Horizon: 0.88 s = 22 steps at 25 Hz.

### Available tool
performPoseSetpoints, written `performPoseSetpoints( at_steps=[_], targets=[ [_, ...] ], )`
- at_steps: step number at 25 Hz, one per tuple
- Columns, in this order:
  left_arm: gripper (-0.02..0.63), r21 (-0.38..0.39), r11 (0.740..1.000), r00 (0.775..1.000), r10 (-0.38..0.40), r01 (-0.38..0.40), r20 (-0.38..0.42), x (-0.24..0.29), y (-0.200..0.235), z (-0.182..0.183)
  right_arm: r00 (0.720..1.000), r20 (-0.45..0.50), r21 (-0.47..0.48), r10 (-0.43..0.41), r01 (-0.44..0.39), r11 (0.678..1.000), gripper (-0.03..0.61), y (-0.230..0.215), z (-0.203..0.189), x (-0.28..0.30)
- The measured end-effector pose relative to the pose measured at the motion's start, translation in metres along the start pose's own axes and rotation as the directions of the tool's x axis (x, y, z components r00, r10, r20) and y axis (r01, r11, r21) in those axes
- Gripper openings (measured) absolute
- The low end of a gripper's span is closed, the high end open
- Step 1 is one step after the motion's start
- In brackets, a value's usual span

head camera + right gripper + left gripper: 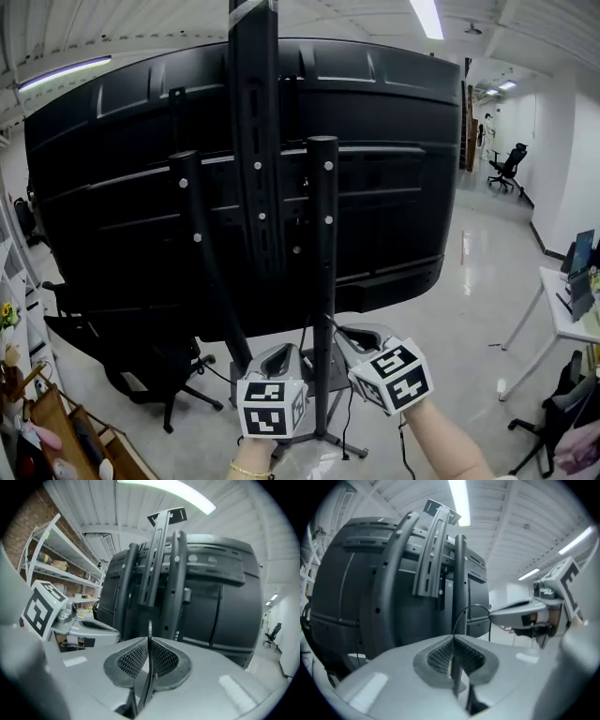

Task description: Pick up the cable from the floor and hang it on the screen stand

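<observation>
In the head view, the back of a large black screen (394, 187) fills the frame, carried on a screen stand (323, 281) with two round uprights and a flat bracket column at 12 o'clock. Both grippers sit low at 6 o'clock, just beside each other and pointing up at the stand. The left gripper (280, 357) and the right gripper (362, 338) each show a marker cube, and the right forearm (450, 448) enters from 5 o'clock. The cable (337, 327) is only a thin dark line between the gripper tips, well off the floor (469, 281). An office chair (507, 167) stands far off at 2 o'clock, and a worktop (555, 314) at 4 o'clock.

The left gripper view makes the hold plain, which the head view does not. The jaws are pressed together on the cable (465, 611), which arcs up from them and over towards 3 o'clock, to the tip of the right gripper (493, 616).

In the right gripper view the jaws are likewise closed on the cable (150, 632), a thin black strand standing up between the ribbed pads (130, 660). The left gripper (96, 627) lies at 9 o'clock. Only this view shows the shelves (51, 564), at 10 o'clock.
</observation>
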<state>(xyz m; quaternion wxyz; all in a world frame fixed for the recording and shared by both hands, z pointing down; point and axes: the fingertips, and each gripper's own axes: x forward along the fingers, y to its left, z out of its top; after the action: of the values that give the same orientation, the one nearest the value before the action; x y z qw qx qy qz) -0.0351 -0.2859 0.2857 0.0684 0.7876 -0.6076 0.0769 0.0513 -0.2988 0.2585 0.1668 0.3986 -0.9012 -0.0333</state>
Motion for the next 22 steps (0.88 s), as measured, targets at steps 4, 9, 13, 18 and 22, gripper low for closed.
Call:
performPoseSetpoints(
  at_steps=[4,9,13,18,22],
  targets=[
    [0.008,0.094,0.995,0.993,0.008,-0.019,0.120,0.010,-0.006,0.082,0.989,0.138,-0.067,-0.043,0.053,0.996,0.023,-0.043,0.088,-0.024],
    [0.008,0.152,0.987,0.964,0.011,-0.054,0.267,0.010,-0.006,0.187,0.949,0.299,-0.125,-0.102,0.145,0.981,0.023,-0.087,0.198,-0.055],
    [0.008,0.186,0.977,0.948,0.037,-0.101,0.315,0.021,-0.003,0.244,0.916,0.368,-0.113,-0.157,0.212,0.971,0.021,-0.120,0.271,-0.058],
    [0.008,0.202,0.966,0.930,0.082,-0.163,0.358,0.027,0.000,0.283,0.916,0.348,-0.066,-0.197,0.234,0.970,0.021,-0.145,0.316,-0.042],
    [0.008,0.221,0.958,0.936,0.101,-0.183,0.336,0.038,0.004,0.287,0.938,0.254,-0.037,-0.236,0.254,0.967,0.021,-0.162,0.308,-0.015]
  ],
)
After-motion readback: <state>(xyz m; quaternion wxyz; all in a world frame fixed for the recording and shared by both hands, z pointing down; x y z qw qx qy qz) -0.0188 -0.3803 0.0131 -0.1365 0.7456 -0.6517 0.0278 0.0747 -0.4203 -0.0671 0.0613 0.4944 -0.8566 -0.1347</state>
